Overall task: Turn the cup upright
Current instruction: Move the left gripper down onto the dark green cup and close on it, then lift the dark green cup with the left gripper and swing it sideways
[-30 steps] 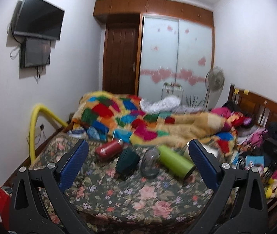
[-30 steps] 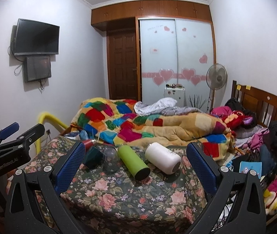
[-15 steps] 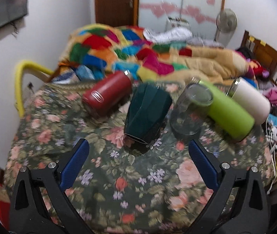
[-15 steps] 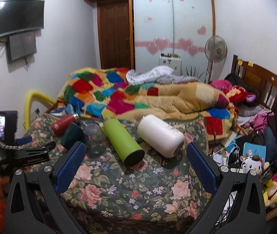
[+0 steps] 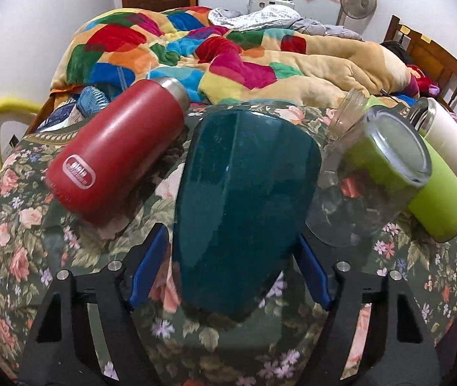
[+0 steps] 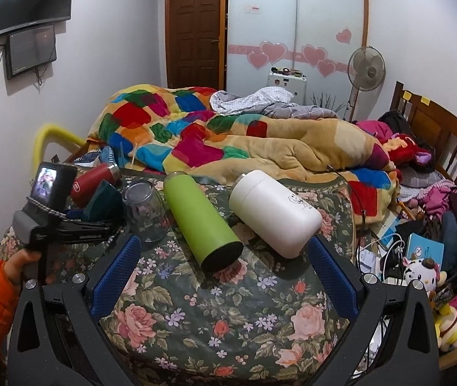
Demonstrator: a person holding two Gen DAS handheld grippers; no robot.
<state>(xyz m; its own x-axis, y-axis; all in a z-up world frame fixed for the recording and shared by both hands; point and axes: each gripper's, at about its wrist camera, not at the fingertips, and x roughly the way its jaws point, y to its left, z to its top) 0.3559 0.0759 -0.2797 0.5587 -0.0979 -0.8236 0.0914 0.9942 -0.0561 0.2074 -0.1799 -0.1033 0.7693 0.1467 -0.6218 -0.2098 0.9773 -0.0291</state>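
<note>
A dark teal cup (image 5: 241,206) stands upside down on the floral cloth (image 5: 29,244), base up. My left gripper (image 5: 228,273) is open, its blue pads (image 5: 151,267) either side of the cup's lower part, close to it; contact is not clear. In the right wrist view the teal cup (image 6: 103,197) sits at far left with the left gripper (image 6: 86,222) around it. My right gripper (image 6: 225,280) is open and empty, hovering near the green bottle (image 6: 201,222) and white bottle (image 6: 273,212).
A red bottle (image 5: 115,151) lies left of the cup. An inverted clear glass (image 5: 370,180) stands right of it, then the green bottle (image 5: 434,199) and white bottle (image 5: 450,141) lying down. A colourful quilt (image 5: 228,54) is behind. Clutter (image 6: 421,257) lies off the right edge.
My left gripper moved forward and down until its open fingers came around the teal cup. My right gripper moved closer to the green and white bottles.
</note>
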